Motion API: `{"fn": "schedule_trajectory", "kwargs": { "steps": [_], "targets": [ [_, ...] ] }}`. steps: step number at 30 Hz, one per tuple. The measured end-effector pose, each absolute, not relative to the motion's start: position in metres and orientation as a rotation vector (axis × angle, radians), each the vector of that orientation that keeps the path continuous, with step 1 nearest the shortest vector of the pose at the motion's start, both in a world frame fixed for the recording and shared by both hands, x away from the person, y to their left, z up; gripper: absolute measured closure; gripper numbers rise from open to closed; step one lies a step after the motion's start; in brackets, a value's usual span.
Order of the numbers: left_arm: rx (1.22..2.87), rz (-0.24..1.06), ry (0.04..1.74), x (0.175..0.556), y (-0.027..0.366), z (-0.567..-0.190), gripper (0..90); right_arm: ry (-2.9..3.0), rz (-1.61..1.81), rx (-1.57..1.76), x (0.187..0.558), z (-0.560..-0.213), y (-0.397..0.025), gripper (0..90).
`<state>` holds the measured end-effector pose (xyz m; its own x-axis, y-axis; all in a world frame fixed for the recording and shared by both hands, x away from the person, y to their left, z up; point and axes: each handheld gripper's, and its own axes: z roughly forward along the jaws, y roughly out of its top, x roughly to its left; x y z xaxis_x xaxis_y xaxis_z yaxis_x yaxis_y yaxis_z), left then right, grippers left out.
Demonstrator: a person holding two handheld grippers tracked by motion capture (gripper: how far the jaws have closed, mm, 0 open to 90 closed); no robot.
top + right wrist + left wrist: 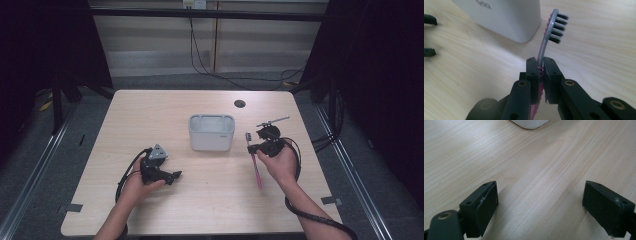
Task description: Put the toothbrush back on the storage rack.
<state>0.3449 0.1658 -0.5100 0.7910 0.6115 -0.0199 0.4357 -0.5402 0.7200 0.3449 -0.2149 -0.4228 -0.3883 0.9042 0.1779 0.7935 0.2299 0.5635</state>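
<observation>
A pink and grey toothbrush (253, 157) (550, 32) with black and grey bristles is clamped at its neck between the jaws of my right gripper (253, 148) (540, 67). Its head points toward a white open-topped container (211, 132) (506, 17) at the table's middle, and its pink handle trails back toward the person. My left gripper (176, 175) (540, 202) rests low over the bare wood at the left, jaws wide apart with nothing between them. The container's bottom edge (530, 123) shows at the top of the left gripper view.
The light wooden table (150, 115) has a round dark cable hole (239, 103) behind the container. Dark curtains flank both sides, and cables run on the floor beyond the far edge. The left gripper's black fingertips (429, 20) show at the left edge of the right gripper view.
</observation>
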Motion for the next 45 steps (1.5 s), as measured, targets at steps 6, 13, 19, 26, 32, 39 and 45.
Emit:
{"fn": "schedule_trajectory", "kwargs": {
  "steps": [6, 13, 19, 26, 32, 39, 45],
  "targets": [
    [2.228, 0.302, 0.771, 0.345, 0.166, -0.510, 13.0, 2.239, 0.953, 1.575, 0.342, -0.412, -0.217, 84.4],
    [2.227, 0.302, 0.772, 0.345, 0.166, -0.510, 13.0, 2.161, 1.037, 1.525, 0.341, -0.400, -0.220, 84.4],
    [2.228, 0.302, 0.771, 0.345, 0.166, -0.510, 12.9, 2.141, 1.078, 1.494, 0.342, -0.393, -0.218, 84.4],
    [2.228, 0.302, 0.771, 0.345, 0.166, -0.510, 13.0, 2.075, 1.118, 1.441, 0.343, -0.383, -0.214, 84.3],
    [2.228, 0.302, 0.771, 0.345, 0.166, -0.510, 13.0, 2.058, 1.144, 1.426, 0.346, -0.377, -0.213, 84.3],
    [2.228, 0.302, 0.771, 0.345, 0.166, -0.510, 12.9, 2.024, 1.180, 1.372, 0.348, -0.369, -0.211, 84.3],
    [2.227, 0.302, 0.771, 0.345, 0.166, -0.510, 12.9, 1.986, 1.188, 1.315, 0.348, -0.362, -0.208, 84.3]
  ]
}}
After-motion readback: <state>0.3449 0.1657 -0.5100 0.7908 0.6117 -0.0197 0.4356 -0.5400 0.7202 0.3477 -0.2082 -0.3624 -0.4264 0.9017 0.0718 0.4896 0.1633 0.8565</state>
